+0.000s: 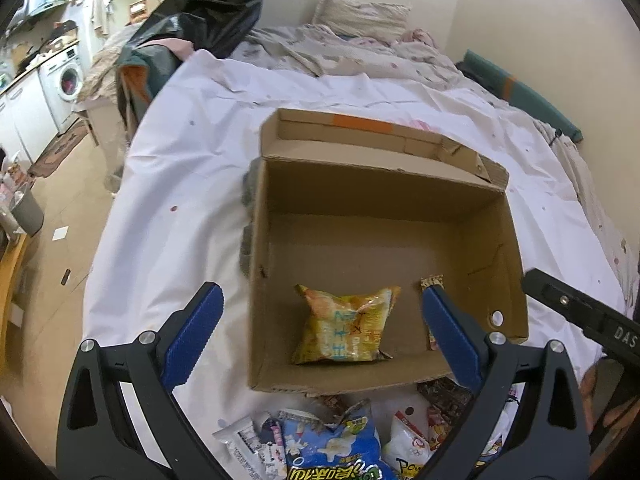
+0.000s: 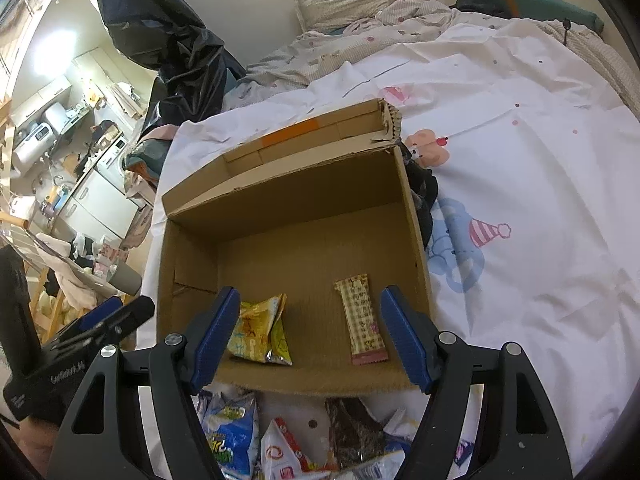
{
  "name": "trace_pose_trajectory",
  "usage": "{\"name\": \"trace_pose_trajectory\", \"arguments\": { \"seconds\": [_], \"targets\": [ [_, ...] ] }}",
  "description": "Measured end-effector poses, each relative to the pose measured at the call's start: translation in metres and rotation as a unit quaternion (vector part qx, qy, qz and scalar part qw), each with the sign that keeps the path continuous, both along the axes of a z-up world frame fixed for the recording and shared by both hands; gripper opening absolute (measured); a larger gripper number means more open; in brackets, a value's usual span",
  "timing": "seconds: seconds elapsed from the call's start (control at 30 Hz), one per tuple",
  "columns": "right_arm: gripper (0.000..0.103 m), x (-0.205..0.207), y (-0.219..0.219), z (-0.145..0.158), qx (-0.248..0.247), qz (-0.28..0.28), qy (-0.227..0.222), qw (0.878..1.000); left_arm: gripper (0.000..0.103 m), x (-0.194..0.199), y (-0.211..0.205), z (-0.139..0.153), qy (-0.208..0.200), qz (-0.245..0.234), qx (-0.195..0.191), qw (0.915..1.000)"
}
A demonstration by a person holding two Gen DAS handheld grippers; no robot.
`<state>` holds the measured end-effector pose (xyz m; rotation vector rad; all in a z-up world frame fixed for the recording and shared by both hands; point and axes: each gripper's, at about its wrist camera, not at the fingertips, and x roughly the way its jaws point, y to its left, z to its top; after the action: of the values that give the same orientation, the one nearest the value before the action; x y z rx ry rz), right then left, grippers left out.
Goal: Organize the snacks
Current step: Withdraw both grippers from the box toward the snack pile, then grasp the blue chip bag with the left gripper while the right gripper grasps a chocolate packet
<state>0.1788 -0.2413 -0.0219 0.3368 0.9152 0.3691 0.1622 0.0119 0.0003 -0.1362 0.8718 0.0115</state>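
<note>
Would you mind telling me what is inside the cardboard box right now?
The cardboard box holds two snacks: a yellow bag and a checked bar, lying apart on its floor. The rest of the floor looks bare, though the near corners are hidden behind the blue fingers.

Brown cardboard box (image 2: 296,184) w/ orange tape strip (image 2: 290,133) on upper flap. Inside: yellow snack bag (image 2: 262,330), beige checked bar wrapper (image 2: 362,316) w/ pink end. White sheet (image 2: 520,152) at right, pastel cartoon prints. Blue-and-white bag (image 1: 336,448) at bottom. Black bin bag (image 2: 160,36) upper left.
</note>
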Motion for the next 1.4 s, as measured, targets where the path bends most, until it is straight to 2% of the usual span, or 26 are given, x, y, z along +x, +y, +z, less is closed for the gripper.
{"name": "trace_pose_trajectory", "arguments": {
  "seconds": [0.23,0.53,0.7,1.17,1.27,1.4],
  "targets": [
    [0.076,-0.022,-0.006,0.013,-0.010,0.005,-0.017,1.000,0.098,-0.018,0.008,0.009,-0.005,0.006,0.002,1.0000],
    [0.076,-0.047,-0.018,0.009,-0.006,-0.002,-0.004,1.000,0.098,-0.043,0.015,0.009,-0.005,0.004,0.012,0.9999],
    [0.076,-0.058,-0.022,0.008,-0.003,-0.005,-0.001,1.000,0.098,-0.053,0.021,0.008,0.002,0.014,-0.001,0.9999],
    [0.076,-0.086,-0.031,-0.014,0.018,-0.025,0.046,0.998,0.098,-0.075,0.032,-0.026,0.076,0.042,-0.043,0.9953],
    [0.076,-0.085,-0.031,-0.017,0.011,-0.021,0.052,0.998,0.098,-0.074,0.032,-0.040,0.106,0.046,-0.052,0.9919],
    [0.076,-0.088,-0.031,-0.022,0.001,-0.018,0.059,0.998,0.098,-0.071,0.031,-0.070,0.169,0.042,-0.095,0.9802]
  ]
}}
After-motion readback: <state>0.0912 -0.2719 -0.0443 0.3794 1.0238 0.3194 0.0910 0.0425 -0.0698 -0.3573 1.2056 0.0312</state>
